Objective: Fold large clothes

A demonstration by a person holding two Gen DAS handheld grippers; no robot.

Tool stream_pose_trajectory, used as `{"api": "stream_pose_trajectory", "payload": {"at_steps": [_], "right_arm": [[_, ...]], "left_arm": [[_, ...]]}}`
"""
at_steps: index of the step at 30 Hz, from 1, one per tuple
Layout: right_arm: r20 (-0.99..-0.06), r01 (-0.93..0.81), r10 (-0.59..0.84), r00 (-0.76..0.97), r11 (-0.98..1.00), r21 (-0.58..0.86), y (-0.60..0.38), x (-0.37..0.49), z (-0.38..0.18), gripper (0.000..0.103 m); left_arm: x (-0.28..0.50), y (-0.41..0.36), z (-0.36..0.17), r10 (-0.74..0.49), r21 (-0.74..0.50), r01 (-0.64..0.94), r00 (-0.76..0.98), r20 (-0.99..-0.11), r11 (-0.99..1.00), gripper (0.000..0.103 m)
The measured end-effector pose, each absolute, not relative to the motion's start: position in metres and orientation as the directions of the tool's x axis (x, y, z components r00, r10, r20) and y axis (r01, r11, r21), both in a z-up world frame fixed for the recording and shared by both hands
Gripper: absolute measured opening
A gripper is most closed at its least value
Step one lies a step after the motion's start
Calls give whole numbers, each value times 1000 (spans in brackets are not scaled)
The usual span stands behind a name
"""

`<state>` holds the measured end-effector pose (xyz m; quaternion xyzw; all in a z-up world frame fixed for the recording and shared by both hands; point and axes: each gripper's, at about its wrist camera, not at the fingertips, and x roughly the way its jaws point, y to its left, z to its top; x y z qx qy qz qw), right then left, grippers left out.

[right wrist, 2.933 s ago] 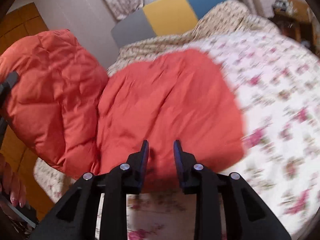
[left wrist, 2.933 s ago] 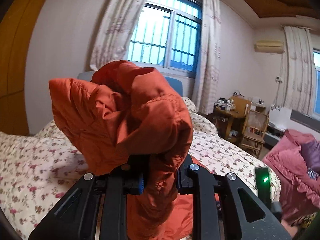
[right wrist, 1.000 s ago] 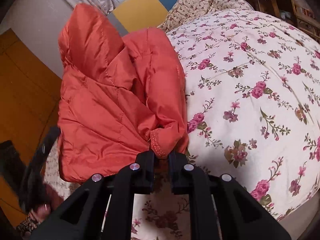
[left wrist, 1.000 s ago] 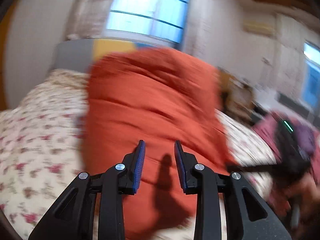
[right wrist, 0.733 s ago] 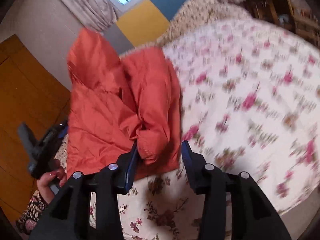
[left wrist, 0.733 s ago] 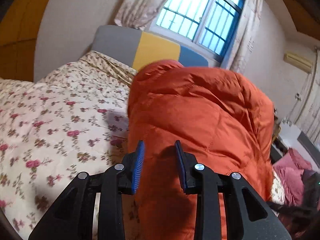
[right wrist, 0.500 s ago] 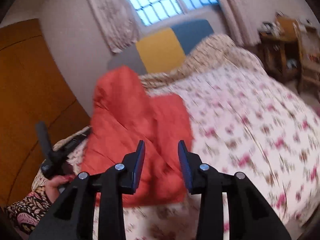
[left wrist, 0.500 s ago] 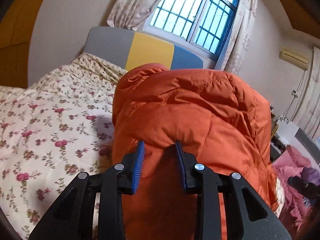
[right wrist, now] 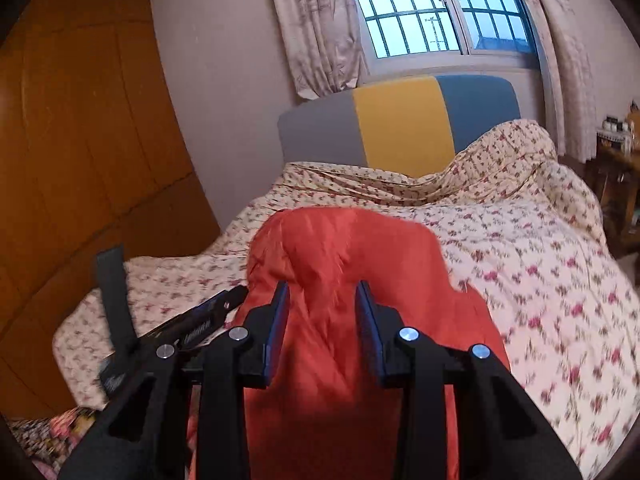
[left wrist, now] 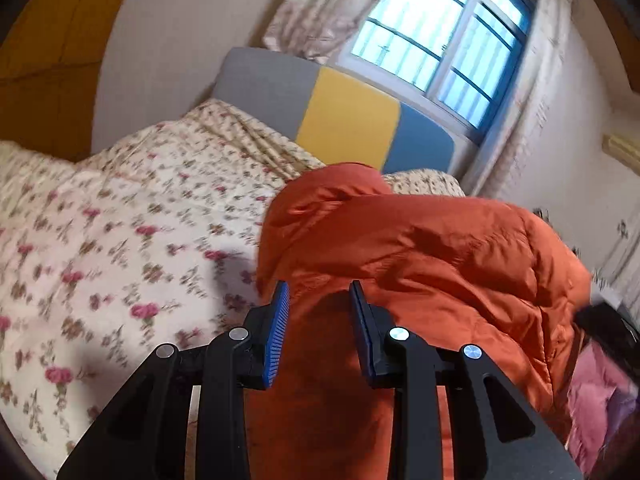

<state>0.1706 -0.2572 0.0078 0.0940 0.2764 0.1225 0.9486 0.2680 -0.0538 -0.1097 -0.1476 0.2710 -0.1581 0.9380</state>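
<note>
In my left wrist view, the floral quilt (left wrist: 120, 240) of the bed spreads over the left half, blurred. At the far end stands the headboard (left wrist: 332, 120), grey, yellow and blue in upright panels, with the barred window (left wrist: 436, 52) above it. My left gripper (left wrist: 318, 296) has its jaws spread apart, nothing between the blue pads; the fabric lies beyond them. The orange down jacket (left wrist: 420, 264) fills the centre and right of this view, a puffy folded heap on the quilt. Its long axis runs from near my jaws away toward the headboard, and the rounded, hood-like end (left wrist: 336, 184) points that way. Further right a pink fabric (left wrist: 600, 384) shows at the edge.

In my right wrist view, a wooden wardrobe (right wrist: 80, 140) takes the left side. Just below it my other gripper (right wrist: 192, 324) reaches in from the left, close to the jacket's left edge; I cannot tell whether it touches. My right gripper (right wrist: 320, 294) is likewise released, jaws wide, holding nothing. The jacket (right wrist: 352, 264) lies lengthwise ahead, near the bed's left side, rounded top end toward the headboard (right wrist: 400, 128). The quilt (right wrist: 540, 260) stretches away to the right, rumpled near the headboard.
</note>
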Motion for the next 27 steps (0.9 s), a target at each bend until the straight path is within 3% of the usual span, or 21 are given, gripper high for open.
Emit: {"api": "stream_pose_trajectory", "payload": {"at_steps": [6, 18, 27], "right_arm": [[-547, -86, 189, 815, 974, 208, -280, 217, -5, 33], [-625, 33, 102, 774, 979, 200, -345, 225, -52, 29], [-647, 60, 110, 754, 970, 235, -357, 232, -75, 29]], "left_arm": [[278, -99, -106, -410, -272, 311, 759, -506, 911, 30], [290, -163, -114, -426, -165, 414, 687, -589, 895, 30], [302, -175, -128, -417, -175, 402, 662, -623, 899, 35]]}}
